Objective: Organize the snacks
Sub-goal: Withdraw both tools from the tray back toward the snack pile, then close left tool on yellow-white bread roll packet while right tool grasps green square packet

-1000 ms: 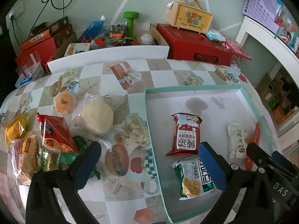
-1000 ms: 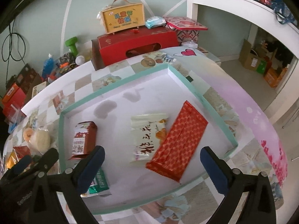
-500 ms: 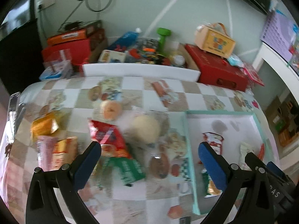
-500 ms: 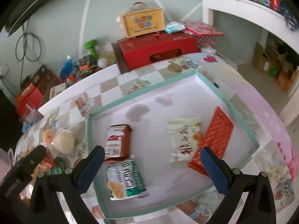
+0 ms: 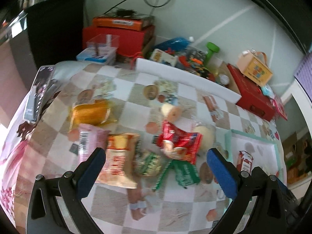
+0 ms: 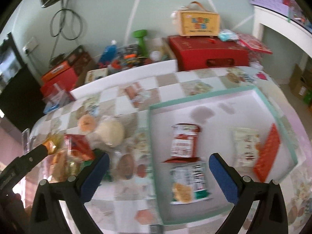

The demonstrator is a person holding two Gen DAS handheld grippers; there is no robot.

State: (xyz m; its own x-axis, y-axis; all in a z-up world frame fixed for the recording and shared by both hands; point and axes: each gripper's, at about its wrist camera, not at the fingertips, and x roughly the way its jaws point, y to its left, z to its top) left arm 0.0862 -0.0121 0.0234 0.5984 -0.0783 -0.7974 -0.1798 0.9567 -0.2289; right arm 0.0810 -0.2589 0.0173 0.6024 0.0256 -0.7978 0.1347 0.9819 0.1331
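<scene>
snacks point(image 5: 148, 156) piled beside tray rim point(image 6: 151, 136) | left gripper point(image 5: 156, 167) spread above

The tablecloth point(image 5: 175, 210) has a check pattern of white and beige squares with small printed pictures. The tray point(image 6: 224, 95) is white inside with a mint green rim. In it lie 4 packets: a red and white packet point(image 6: 183, 142), a green and white packet point(image 6: 188, 181), a cream packet point(image 6: 246, 148) and a red-orange packet point(image 6: 268, 152) with a fine pattern. On the cloth, the loose snacks include a yellow packet point(image 5: 90, 113), a pink packet point(image 5: 88, 141), a beige and red packet point(image 5: 120, 159), a red packet point(image 5: 180, 141) and a green packet point(image 5: 185, 172). Both grippers have blue pads point(image 5: 91, 173) on black arms.
</scene>
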